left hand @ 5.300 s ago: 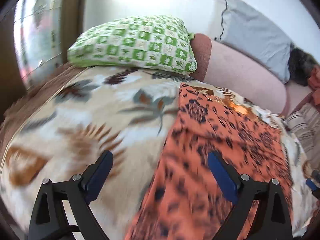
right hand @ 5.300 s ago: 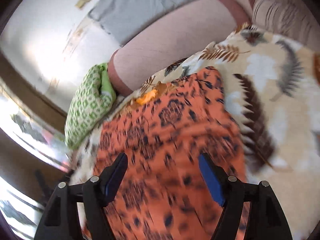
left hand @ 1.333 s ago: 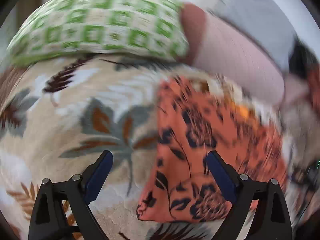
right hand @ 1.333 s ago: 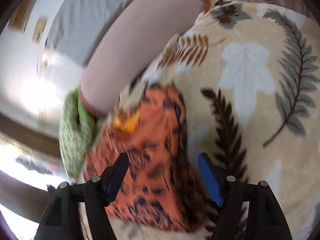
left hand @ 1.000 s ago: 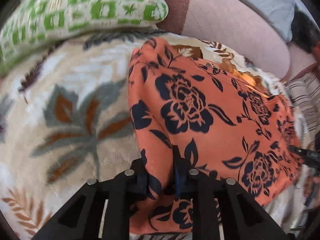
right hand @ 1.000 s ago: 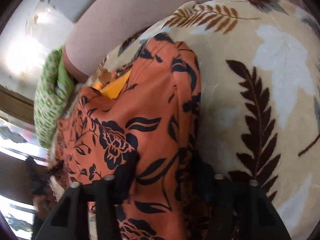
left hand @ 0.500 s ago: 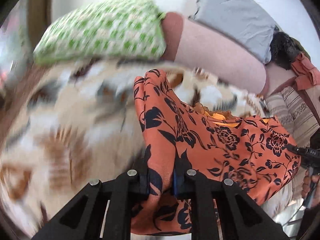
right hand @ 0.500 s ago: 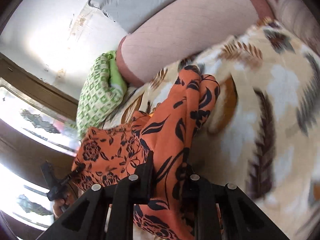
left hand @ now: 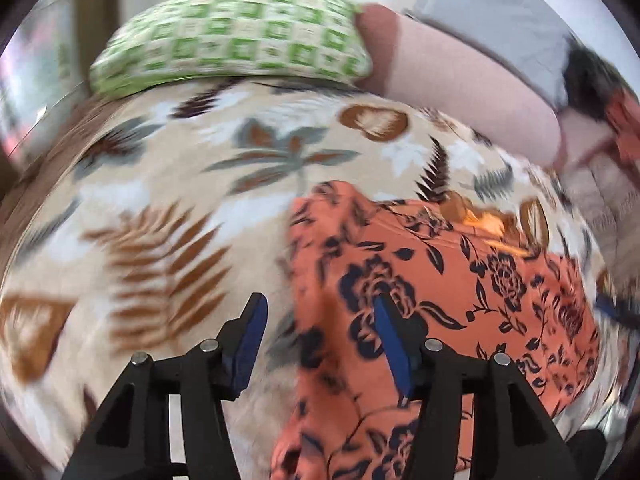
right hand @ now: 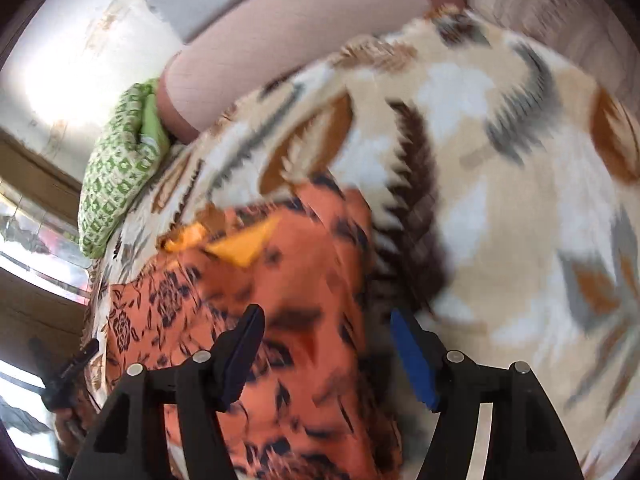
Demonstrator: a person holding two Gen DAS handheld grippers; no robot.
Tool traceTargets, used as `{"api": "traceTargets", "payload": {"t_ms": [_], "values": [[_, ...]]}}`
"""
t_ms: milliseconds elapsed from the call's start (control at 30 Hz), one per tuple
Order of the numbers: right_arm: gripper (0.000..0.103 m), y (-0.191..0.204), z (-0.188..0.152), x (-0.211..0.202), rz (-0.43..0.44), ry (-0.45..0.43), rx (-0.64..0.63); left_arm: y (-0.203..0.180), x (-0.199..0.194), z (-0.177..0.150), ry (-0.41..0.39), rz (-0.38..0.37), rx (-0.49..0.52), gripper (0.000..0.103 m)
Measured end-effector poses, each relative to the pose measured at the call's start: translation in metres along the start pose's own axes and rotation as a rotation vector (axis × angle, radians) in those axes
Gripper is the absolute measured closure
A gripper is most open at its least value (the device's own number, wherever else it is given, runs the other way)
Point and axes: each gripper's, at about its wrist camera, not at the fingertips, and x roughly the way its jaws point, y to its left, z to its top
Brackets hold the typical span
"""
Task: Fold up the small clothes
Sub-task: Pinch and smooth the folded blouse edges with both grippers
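One orange floral garment (left hand: 440, 280) lies folded on the leaf-print blanket (left hand: 160, 200) of the bed, lower centre in both views, with one green checked pillow (left hand: 232, 40) at upper left. Two claws, left claw (left hand: 320, 340) and right claw (right hand: 328, 352), have just been opening; each stands parted over a garment edge, pads clear of it. Only the right wrist view shows the other claw (right hand: 68, 368), at lower left, and the garment's yellow lining (right hand: 244, 246).

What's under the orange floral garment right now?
The orange floral garment lies on the leaf-print blanket, which shows around its edges. A yellow-orange inner layer peeks out at its far edge. Anything else beneath is covered.
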Motion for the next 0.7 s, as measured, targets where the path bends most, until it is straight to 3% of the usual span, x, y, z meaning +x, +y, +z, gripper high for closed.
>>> {"api": "traceTargets", "payload": {"t_ms": [133, 200, 233, 267, 333, 367, 433, 500, 567, 600, 700], "values": [[0.034, 0.024, 0.021, 0.027, -0.088, 0.006, -0.156, -0.01, 0.03, 0.006, 0.073, 0.025, 0.104, 0.048], [0.038, 0.035, 0.031, 0.046, -0.15, 0.041, -0.247, -0.013, 0.035, 0.004, 0.079, 0.042, 0.119, 0.056], [0.044, 0.037, 0.031, 0.056, -0.176, 0.078, -0.274, -0.017, 0.041, 0.007, 0.09, 0.052, 0.128, 0.06], [0.07, 0.037, 0.032, 0.069, -0.181, 0.133, -0.287, -0.015, 0.044, 0.006, 0.1, 0.052, 0.122, 0.07], [0.08, 0.036, 0.037, 0.074, -0.164, 0.146, -0.295, -0.012, 0.042, 0.006, 0.1, 0.053, 0.113, 0.083], [0.09, 0.036, 0.043, 0.07, -0.15, 0.13, -0.288, -0.012, 0.042, 0.008, 0.092, 0.06, 0.121, 0.089], [0.092, 0.027, 0.055, 0.054, -0.12, 0.053, -0.219, -0.01, 0.035, 0.009, 0.064, 0.05, 0.107, 0.091], [0.094, -0.014, 0.068, 0.045, -0.06, -0.027, 0.008, 0.0, 0.035, 0.01, 0.044, 0.035, 0.045, 0.092], [0.089, -0.049, 0.065, 0.055, -0.012, -0.024, 0.187, 0.013, 0.038, 0.004, 0.048, -0.002, -0.04, 0.091], [0.084, -0.064, 0.057, 0.066, 0.018, 0.038, 0.246, 0.014, 0.038, 0.003, 0.04, -0.009, -0.049, 0.09], [0.078, -0.063, 0.048, 0.054, 0.008, 0.003, 0.215, 0.014, 0.031, 0.007, 0.015, 0.015, -0.042, 0.085]]}}
